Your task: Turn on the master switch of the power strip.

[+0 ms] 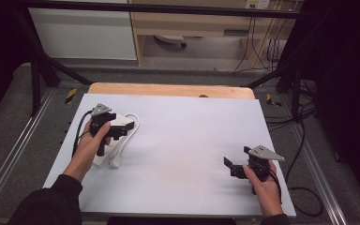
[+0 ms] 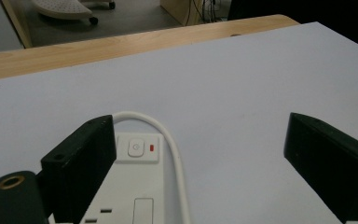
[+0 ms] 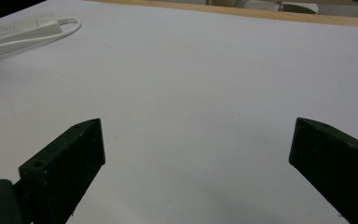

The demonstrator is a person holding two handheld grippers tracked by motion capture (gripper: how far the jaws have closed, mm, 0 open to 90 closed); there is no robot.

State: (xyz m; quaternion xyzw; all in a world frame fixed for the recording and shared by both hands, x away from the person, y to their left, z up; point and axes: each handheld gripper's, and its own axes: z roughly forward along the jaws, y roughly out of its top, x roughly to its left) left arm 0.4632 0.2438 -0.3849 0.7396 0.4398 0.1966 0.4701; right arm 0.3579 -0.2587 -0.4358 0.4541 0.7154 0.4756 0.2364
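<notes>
The left tongs (image 2: 193,154) hang wide open over the white power strip (image 2: 130,186) on the left of the desk (image 1: 192,140), likely lined up to grab it, while the right tongs (image 3: 198,163) wait open and empty at the near right.

No words or numbers can be read; the power strip's (image 2: 135,186) switch (image 2: 135,148) bears a power symbol.

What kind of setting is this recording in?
Probably a lab or workshop recording station: a white-covered wooden table inside a black metal frame, loose black cables on grey floor, a white power strip.
</notes>
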